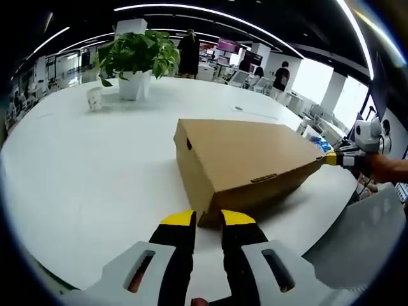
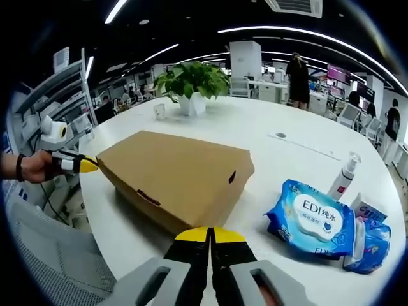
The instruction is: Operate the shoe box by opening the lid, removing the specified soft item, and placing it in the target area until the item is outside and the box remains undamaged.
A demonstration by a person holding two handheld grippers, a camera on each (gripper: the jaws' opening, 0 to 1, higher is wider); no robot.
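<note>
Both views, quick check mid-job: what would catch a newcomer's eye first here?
The closed brown shoe box in the middle of the white table, with a yellow-tipped claw at each end: the left claw at one corner, the right claw at the opposite end. Next, the blue wet-wipes pack lying right of the box in the right gripper view, and the potted plant at the table's far side.
</note>
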